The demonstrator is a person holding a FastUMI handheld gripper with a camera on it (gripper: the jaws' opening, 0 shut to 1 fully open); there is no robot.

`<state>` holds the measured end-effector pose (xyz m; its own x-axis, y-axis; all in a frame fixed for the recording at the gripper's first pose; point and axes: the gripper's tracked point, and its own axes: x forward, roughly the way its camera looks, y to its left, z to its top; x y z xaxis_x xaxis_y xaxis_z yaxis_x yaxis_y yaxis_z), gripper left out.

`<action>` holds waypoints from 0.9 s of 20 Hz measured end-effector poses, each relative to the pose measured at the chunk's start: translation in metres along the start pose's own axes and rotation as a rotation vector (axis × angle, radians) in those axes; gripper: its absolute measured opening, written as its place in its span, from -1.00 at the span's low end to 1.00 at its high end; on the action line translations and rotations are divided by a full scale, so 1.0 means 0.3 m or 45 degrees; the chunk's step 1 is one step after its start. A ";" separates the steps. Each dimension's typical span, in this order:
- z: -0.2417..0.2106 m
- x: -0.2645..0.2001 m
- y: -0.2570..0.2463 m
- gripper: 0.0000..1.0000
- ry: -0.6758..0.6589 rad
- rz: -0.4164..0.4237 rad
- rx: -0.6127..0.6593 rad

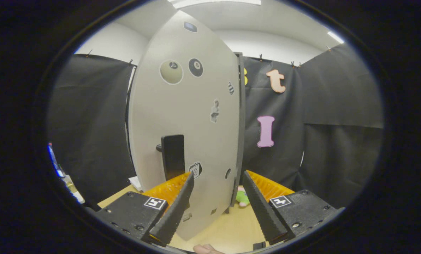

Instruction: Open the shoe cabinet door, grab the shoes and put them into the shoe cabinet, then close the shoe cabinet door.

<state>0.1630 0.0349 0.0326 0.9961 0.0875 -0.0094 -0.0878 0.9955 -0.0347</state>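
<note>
The shoe cabinet door (pixel 182 116) is a tall pale panel with several stickers, swung out toward me so its free edge (pixel 239 134) faces me. A black handle (pixel 173 157) stands on its face, just ahead of my left finger. My gripper (pixel 217 180) is open, and the door's lower part lies between and just beyond the fingers, with neither finger pressing on it. A small green and pink thing (pixel 243 198) peeks out behind the door's bottom edge; I cannot tell what it is.
The wooden tabletop (pixel 228 229) runs under the fingers. Black cloth walls close in the back and both sides. A white sheet (pixel 136 182) lies left of the door's foot. Part of a hand (pixel 207 249) shows below the fingers.
</note>
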 end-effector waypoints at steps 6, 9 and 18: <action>-0.007 0.115 0.200 0.86 0.038 0.017 0.033; -0.033 0.156 0.303 0.88 0.068 0.050 0.122; -0.070 0.071 0.246 0.90 0.044 -0.032 0.232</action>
<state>0.1777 0.1096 0.0087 0.9969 0.0645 -0.0455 -0.0573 0.9876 0.1460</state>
